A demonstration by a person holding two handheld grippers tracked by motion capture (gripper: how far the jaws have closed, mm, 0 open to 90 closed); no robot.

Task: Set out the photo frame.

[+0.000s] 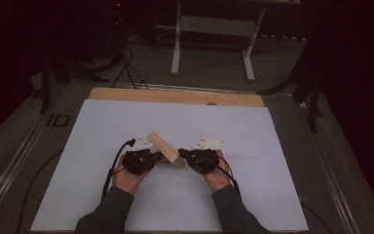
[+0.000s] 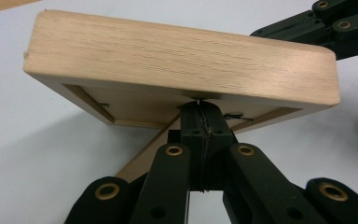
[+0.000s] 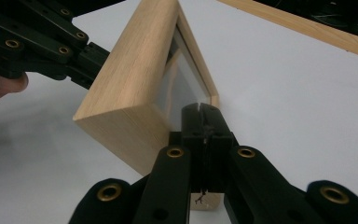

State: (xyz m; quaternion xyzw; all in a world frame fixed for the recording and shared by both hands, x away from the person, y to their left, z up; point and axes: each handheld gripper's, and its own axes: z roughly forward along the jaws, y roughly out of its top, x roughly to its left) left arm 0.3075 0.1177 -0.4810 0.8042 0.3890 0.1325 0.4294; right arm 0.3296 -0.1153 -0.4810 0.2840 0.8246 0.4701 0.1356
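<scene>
A light wooden picture frame stands tilted on its edge in the middle of the white board. My left gripper is shut, and its tips touch the frame's recessed back at the rim, as the left gripper view shows. A thin wooden strut runs below the frame there. My right gripper is shut too, with its tips against the glazed front near the lower corner of the frame. Each gripper view shows the other gripper at the frame's far side.
The white board lies on a wooden tabletop whose bare strip shows at the far edge. Beyond it, on the dark floor, stand a white table's legs and some cables. Bare board surrounds the frame on all sides.
</scene>
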